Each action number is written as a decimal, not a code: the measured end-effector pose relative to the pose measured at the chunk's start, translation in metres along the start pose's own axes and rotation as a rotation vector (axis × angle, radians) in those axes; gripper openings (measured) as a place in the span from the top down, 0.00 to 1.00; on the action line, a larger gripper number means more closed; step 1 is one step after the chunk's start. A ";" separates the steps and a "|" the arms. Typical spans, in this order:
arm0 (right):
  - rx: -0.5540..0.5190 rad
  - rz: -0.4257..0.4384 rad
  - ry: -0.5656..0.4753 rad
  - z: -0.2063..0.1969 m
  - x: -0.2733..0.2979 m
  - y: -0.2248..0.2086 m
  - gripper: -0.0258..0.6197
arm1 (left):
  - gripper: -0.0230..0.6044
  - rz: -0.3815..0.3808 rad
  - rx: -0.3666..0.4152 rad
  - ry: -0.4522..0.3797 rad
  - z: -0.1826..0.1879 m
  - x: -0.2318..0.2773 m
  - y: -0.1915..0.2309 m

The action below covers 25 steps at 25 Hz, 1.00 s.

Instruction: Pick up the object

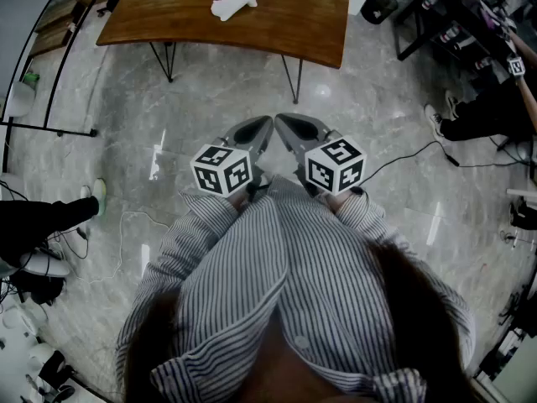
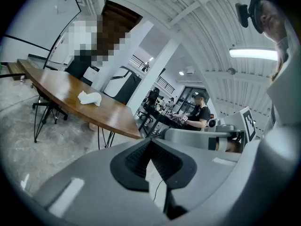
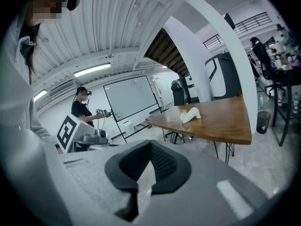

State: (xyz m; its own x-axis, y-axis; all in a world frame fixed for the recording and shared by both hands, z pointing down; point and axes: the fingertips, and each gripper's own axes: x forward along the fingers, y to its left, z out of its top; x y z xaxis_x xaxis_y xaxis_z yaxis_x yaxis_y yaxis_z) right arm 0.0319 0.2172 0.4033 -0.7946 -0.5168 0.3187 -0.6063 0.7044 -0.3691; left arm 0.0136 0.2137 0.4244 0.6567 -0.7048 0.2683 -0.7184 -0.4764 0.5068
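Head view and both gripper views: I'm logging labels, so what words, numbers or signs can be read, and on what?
No readable words or numbers anywhere.
Left gripper's cube and right gripper's cube: square black-and-white marker patterns only, no letters.
Whiteboard: no writing that can be made out.

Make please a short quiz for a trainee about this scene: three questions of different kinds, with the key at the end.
1. True or false: the white object lies on the wooden table.
2. Choose one. The jaws of the left gripper are: A) wide apart; B) together, with nothing between them; C) closed on the white object.
3. Fill the gap: the right gripper holds ____.

Key: 1 true; 2 B; 3 nothing.
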 end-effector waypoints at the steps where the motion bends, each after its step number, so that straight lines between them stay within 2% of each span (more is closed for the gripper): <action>1: -0.002 0.001 0.001 0.001 0.000 -0.001 0.96 | 0.96 -0.004 -0.008 0.002 0.000 0.002 -0.001; 21: 0.018 0.050 -0.008 0.009 -0.002 -0.024 0.96 | 0.96 0.021 -0.048 -0.001 0.001 0.025 0.001; 25: 0.031 0.095 -0.039 0.012 -0.007 -0.025 0.96 | 0.96 -0.023 -0.081 -0.067 0.004 0.031 -0.006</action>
State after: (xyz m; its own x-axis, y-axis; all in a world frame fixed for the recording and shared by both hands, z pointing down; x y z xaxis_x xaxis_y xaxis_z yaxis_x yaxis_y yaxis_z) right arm 0.0523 0.1970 0.4002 -0.8489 -0.4671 0.2472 -0.5283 0.7361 -0.4231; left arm 0.0369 0.1928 0.4267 0.6542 -0.7289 0.2017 -0.6806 -0.4511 0.5774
